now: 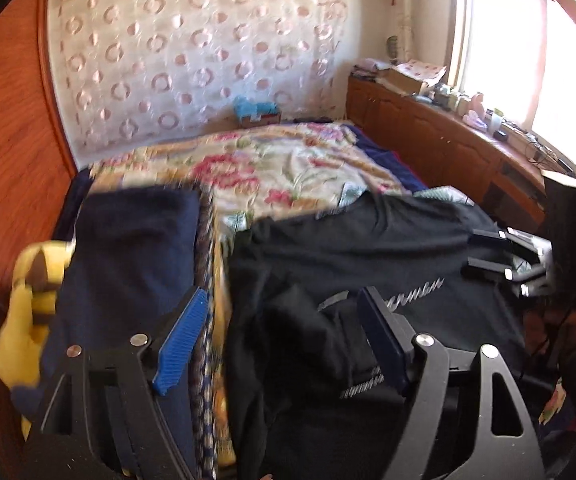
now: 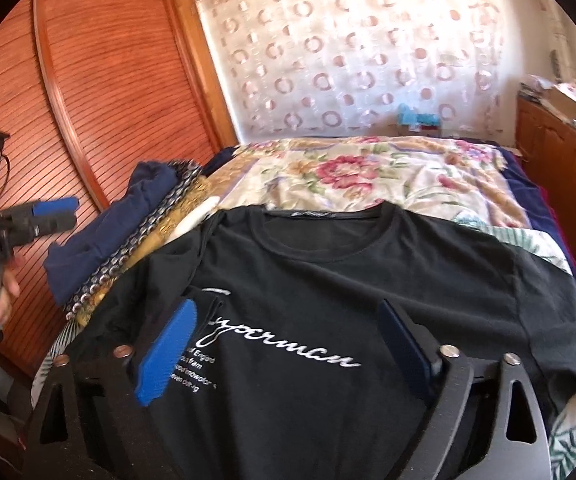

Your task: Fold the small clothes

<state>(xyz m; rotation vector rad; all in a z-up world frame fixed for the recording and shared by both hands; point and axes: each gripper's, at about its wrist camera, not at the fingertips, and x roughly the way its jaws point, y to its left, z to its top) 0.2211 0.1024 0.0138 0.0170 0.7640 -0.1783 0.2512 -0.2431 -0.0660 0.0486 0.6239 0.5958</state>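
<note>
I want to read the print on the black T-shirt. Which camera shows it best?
The right wrist view: the black T-shirt lies spread out, collar and white script facing the camera. The left wrist view shows it from the side, blurred, its lettering only partly visible.

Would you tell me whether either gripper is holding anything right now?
Nothing: the left gripper and right gripper both stand open above the black T-shirt.

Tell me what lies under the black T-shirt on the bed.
The black T-shirt lies spread on the floral bedspread, with a leaf-patterned cloth showing at its right edge. What lies beneath the shirt's middle is covered. Neither open gripper holds it.
</note>
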